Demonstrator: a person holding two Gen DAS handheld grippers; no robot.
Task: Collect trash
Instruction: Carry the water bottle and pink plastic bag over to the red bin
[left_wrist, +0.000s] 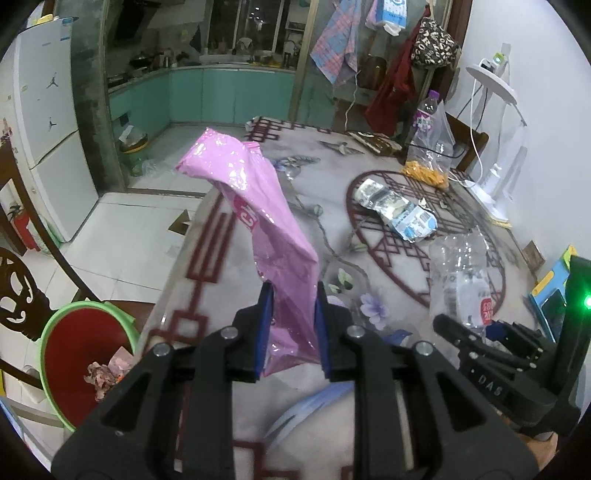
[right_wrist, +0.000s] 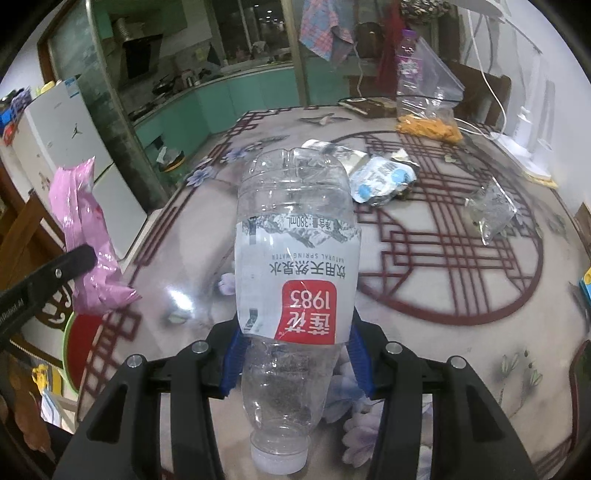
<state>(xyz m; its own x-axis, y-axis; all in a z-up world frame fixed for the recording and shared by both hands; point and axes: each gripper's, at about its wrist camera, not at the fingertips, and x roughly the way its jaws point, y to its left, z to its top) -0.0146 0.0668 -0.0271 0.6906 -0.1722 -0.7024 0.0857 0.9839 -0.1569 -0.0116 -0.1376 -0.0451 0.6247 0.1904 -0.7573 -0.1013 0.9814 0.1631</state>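
Two grips loaded: left gripper (left_wrist: 291, 328) pinched pink wrapper (left_wrist: 255, 206) above table edge; right gripper (right_wrist: 295, 354) clamped empty water bottle (right_wrist: 295, 266) over table (right_wrist: 443, 295). Risk: limp wrapper slipping short of red bin (left_wrist: 77, 354); crumpled packets (left_wrist: 399, 210) remained.

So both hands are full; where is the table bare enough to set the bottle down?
Free: the near-left tabletop between the pink wrapper and the bottle. Crowded: the far right, with the foil wrapper, crumpled clear plastic and snack bag.
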